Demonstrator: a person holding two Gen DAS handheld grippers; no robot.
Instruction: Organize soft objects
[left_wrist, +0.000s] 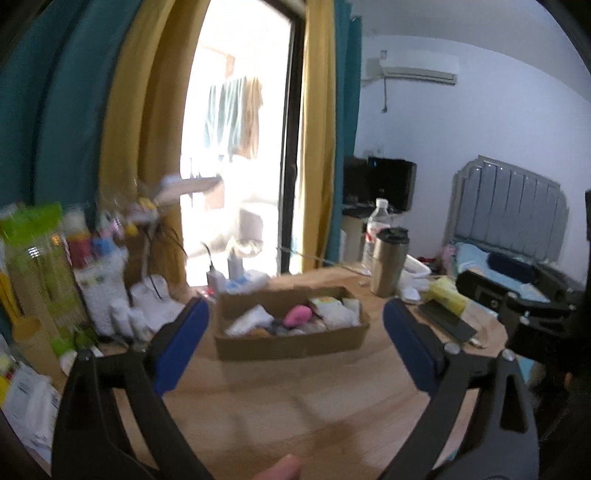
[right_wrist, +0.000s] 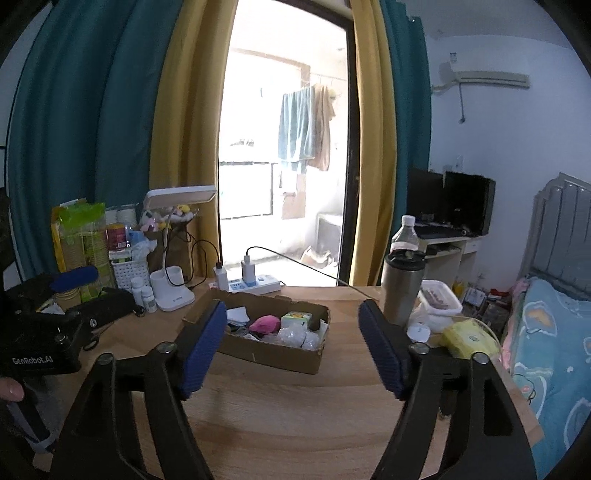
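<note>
A shallow cardboard box sits on the wooden table. In it lie a pink plush, white cloths, a tissue pack and crumpled clear plastic. My left gripper is open and empty, held above the table short of the box. My right gripper is open and empty, also short of the box. The left gripper's body shows at the left of the right wrist view. The right gripper's body shows at the right of the left wrist view.
A steel tumbler, water bottle, plastic food container and yellow wipes pack stand right of the box. A desk lamp, power strip, pill bottles and packages crowd the left. A bed lies right.
</note>
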